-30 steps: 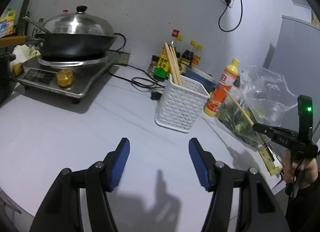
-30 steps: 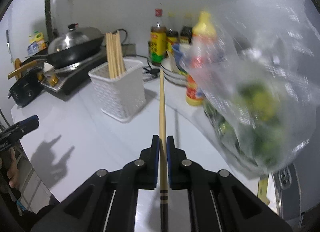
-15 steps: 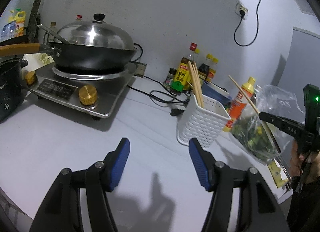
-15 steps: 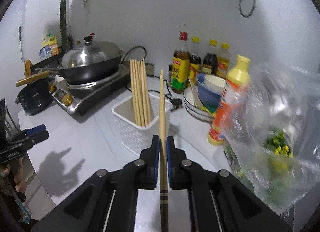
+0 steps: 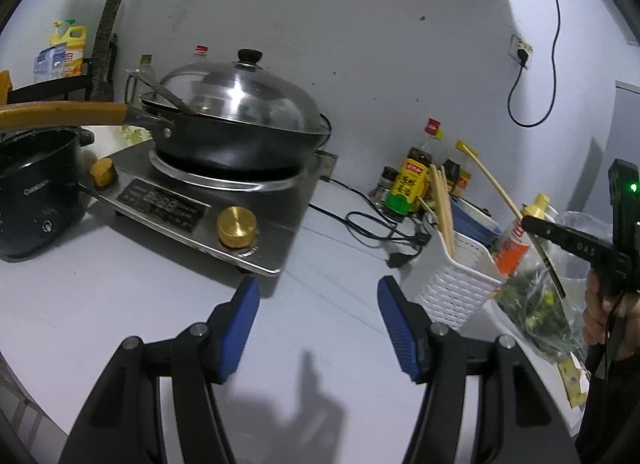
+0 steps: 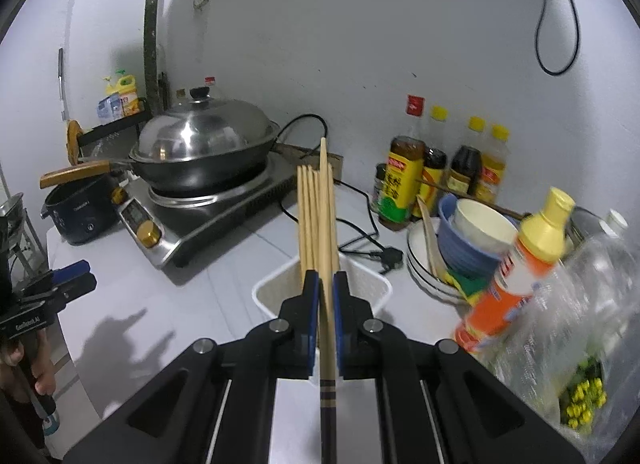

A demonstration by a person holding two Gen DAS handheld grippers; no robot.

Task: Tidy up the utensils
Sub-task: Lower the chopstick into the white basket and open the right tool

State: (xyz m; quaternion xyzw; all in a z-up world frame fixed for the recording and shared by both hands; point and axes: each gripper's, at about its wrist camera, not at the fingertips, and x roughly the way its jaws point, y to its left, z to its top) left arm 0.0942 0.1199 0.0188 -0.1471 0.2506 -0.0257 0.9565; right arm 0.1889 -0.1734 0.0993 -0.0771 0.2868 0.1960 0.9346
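In the left wrist view, the left gripper [image 5: 318, 324] is held wide apart and empty above the bench [image 5: 100, 304]. Since a second ago the wok [image 5: 236, 124] has drawn nearer and the basket [image 5: 456, 276] has slid rightward. One chopstick [image 5: 496, 184] is seen raised in the right gripper [image 5: 536, 224].

In the right wrist view, the right gripper [image 6: 326, 296] is clamped on that chopstick [image 6: 325, 224], now brought directly over the basket [image 6: 276, 288]; a second ago it was short of it, so insertion is judged imminent. About five chopsticks [image 6: 310, 220] are counted standing inside, though overlap hinders certainty. One basket is seen.
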